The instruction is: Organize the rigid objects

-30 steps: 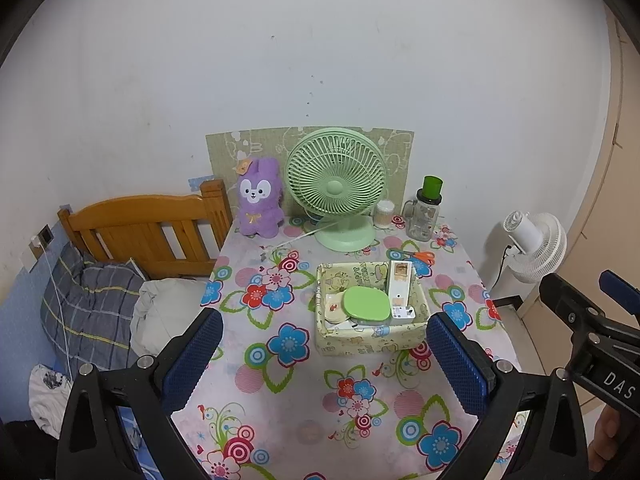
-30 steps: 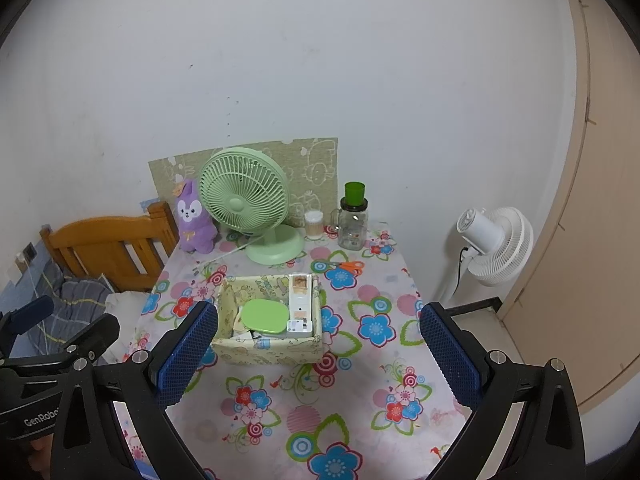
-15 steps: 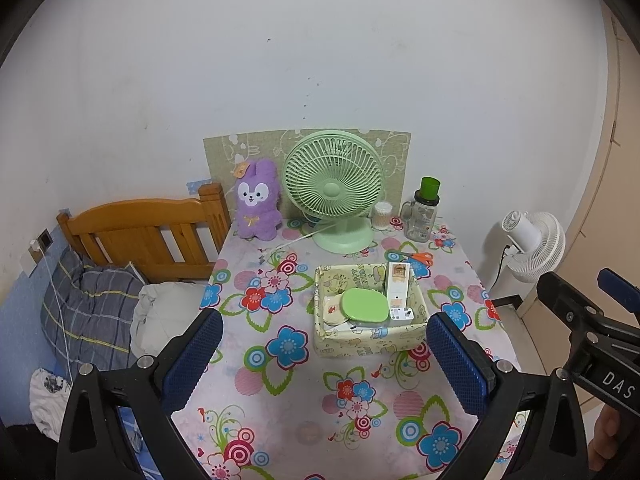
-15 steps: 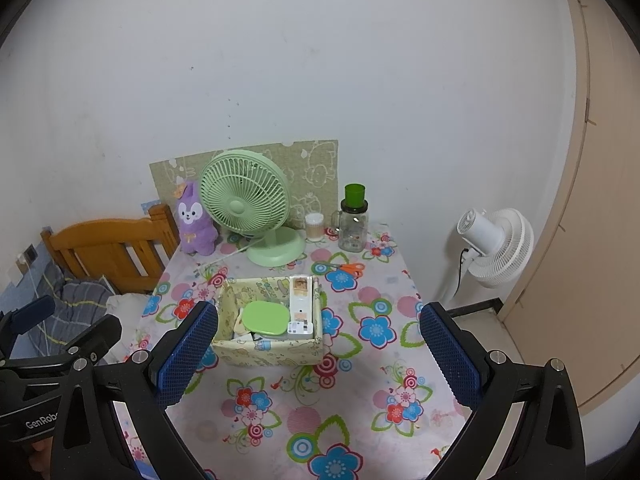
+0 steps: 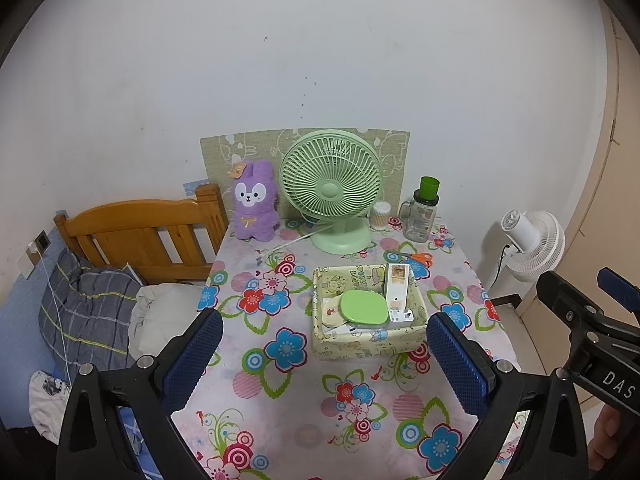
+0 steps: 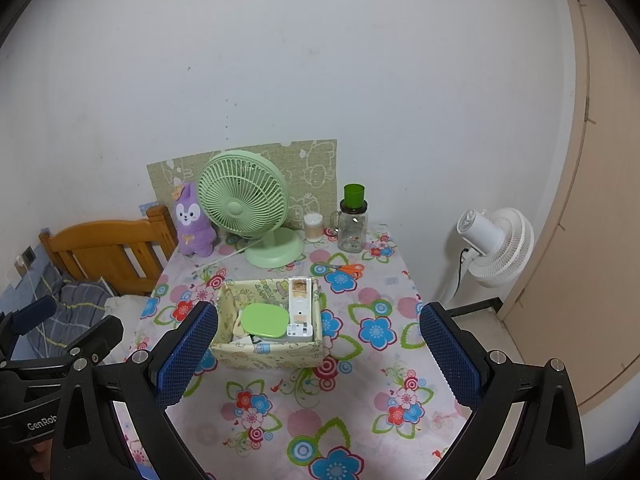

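A pale yellow printed box (image 5: 368, 345) stands mid-table; it also shows in the right wrist view (image 6: 268, 354). It holds a green lidded container (image 5: 364, 307), a white rectangular device (image 5: 397, 292) and small round items. Orange-handled scissors (image 5: 417, 257) lie on the cloth behind the box. My left gripper (image 5: 325, 364) is open and empty, held above the table's near edge. My right gripper (image 6: 318, 354) is open and empty, beside it to the right.
A green desk fan (image 5: 332, 188), a purple plush rabbit (image 5: 254, 200), a small jar (image 5: 380, 216) and a green-capped glass bottle (image 5: 423, 210) stand at the table's back. A wooden bed frame (image 5: 140, 232) is left, a white floor fan (image 5: 532, 244) right.
Both grippers have drawn back and up slightly, so the table looks a little smaller and farther. Nothing on the table has moved.
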Available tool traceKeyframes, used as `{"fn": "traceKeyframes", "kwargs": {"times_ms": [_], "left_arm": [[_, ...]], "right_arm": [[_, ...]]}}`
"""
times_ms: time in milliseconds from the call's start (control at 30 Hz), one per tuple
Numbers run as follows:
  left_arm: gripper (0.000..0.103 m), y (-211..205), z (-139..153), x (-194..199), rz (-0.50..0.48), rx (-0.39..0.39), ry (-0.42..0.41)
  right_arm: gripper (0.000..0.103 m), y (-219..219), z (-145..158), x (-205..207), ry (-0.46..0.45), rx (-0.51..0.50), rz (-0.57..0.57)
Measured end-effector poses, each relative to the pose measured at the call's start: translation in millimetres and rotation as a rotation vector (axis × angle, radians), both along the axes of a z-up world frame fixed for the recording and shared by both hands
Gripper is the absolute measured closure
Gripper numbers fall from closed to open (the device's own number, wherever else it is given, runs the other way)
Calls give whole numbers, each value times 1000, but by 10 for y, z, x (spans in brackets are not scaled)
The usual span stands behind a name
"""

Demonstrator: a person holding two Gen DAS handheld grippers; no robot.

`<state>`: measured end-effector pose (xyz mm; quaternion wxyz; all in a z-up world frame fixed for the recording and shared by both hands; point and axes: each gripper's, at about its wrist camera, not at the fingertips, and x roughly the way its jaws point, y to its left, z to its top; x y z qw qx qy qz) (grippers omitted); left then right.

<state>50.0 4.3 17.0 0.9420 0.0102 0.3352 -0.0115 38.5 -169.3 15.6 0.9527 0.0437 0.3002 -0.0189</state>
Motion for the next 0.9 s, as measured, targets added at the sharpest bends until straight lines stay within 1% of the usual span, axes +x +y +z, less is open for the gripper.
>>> {"fn": "traceKeyframes", "kwargs": {"times_ms": [900], "left_arm": [[0,6,-52,90,1,5,13]], "right_arm": [[1,28,-63,126,15,17,-3]]}}
